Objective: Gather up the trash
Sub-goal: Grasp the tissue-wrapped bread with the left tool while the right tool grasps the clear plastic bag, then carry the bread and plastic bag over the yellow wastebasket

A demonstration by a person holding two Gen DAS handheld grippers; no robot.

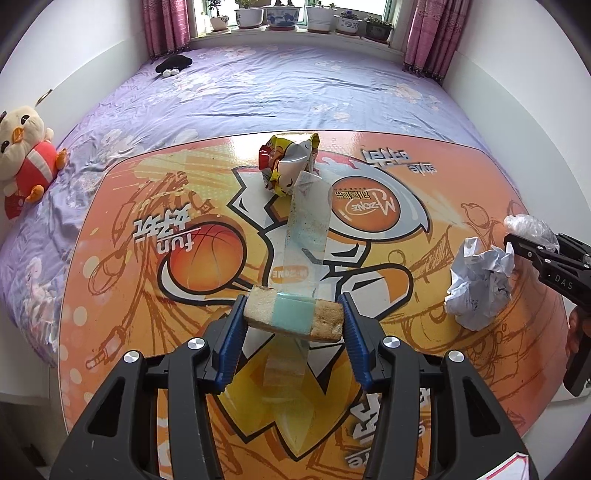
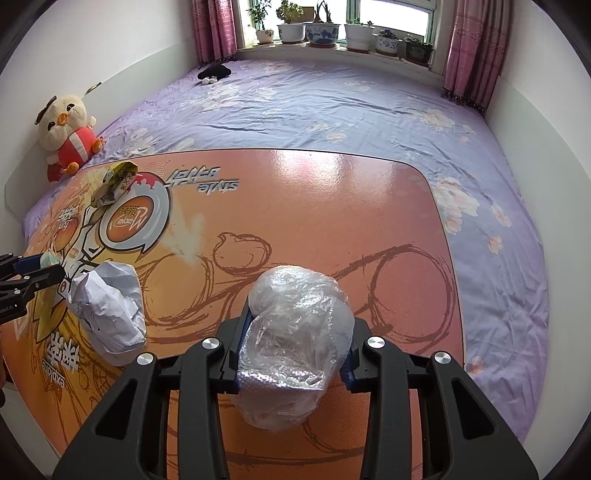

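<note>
My left gripper [image 1: 293, 306] is shut on a tan foam block [image 1: 258, 312] wrapped in a teal band. A long clear tape strip [image 1: 308, 221] trails from the block across the orange printed table [image 1: 129, 229]. A crumpled yellow-red snack wrapper [image 1: 288, 162] lies beyond the strip, and a crumpled white paper ball [image 1: 480, 284] sits to the right. My right gripper [image 2: 297, 328] is shut on a wad of clear plastic film [image 2: 295, 317], held just above the table [image 2: 332, 192]. The paper ball [image 2: 110, 310] and the left gripper [image 2: 37, 273] are to its left.
The table stands on a bed with a purple flowered sheet [image 2: 332, 110]. A plush chick in red [image 2: 68, 133] sits at the left wall and a black item [image 2: 214, 72] lies near the window. Flower pots [image 2: 325, 33] line the sill.
</note>
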